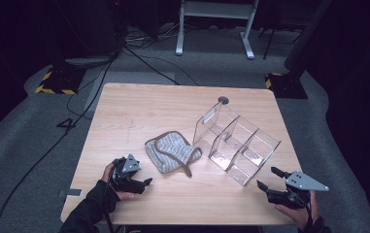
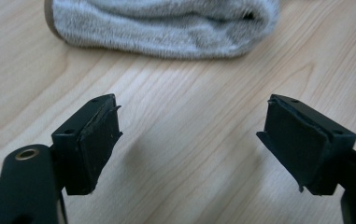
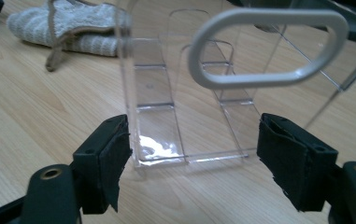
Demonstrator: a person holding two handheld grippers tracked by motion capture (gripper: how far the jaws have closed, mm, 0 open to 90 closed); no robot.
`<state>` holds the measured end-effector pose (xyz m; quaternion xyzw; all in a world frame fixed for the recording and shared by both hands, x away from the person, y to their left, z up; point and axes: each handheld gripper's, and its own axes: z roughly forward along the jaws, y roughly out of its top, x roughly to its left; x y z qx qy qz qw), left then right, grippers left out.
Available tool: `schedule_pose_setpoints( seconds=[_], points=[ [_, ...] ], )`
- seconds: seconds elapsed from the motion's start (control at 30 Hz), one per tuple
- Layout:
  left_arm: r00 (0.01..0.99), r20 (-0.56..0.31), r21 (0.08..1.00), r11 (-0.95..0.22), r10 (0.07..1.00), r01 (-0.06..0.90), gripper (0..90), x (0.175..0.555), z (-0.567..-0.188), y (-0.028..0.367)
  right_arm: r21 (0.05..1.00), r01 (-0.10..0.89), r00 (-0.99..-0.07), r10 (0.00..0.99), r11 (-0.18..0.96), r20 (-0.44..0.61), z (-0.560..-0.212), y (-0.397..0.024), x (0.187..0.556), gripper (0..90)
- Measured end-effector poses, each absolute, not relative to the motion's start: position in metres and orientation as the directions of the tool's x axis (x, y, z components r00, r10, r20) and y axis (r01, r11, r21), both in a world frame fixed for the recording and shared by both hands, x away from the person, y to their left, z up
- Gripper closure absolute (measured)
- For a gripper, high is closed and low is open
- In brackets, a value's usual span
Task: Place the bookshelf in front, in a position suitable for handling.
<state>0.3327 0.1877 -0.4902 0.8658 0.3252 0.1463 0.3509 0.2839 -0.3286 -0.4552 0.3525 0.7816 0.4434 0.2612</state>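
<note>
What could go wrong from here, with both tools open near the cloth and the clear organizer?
1. The clear organizer is light-looking and nothing holds it; the right tool, open just short of it, might push it across the table.
2. The folded cloth is soft; the open left tool may pinch one layer and unfold it.

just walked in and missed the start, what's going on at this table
A person holds a two-jaw gripper in each hand over a wooden table. The left gripper sits near a folded grey striped cloth, jaws open and holding nothing. The right gripper faces a clear plastic divided organizer, jaws also open, not touching it. The cloth lies beside the organizer, whose compartments look empty.
</note>
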Motion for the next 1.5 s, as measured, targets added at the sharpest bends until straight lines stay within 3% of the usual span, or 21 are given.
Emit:
schedule_pose_setpoints(
  seconds=[0.57,0.73,1.13,1.5],
  points=[
    [0.812,0.033,0.778,-0.526,0.582,0.345,25.3,0.351,-0.465,0.128,0.885,0.301,-0.585,0.802,0.355,-0.122,-0.443,-0.299,0.287,22.9],
    [0.826,0.039,0.753,-0.560,0.563,0.346,26.4,0.363,-0.472,0.117,0.879,0.310,-0.557,0.818,0.363,-0.141,-0.443,-0.294,0.291,28.2],
    [0.835,0.016,0.728,-0.579,0.549,0.367,43.7,0.383,-0.485,0.112,0.894,0.301,-0.503,0.852,0.332,-0.147,-0.440,-0.286,0.297,41.2],
    [0.865,0.025,0.697,-0.629,0.502,0.345,61.4,0.384,-0.489,0.111,0.894,0.304,-0.570,0.815,0.328,-0.105,-0.441,-0.289,0.304,46.3]
  ],
)
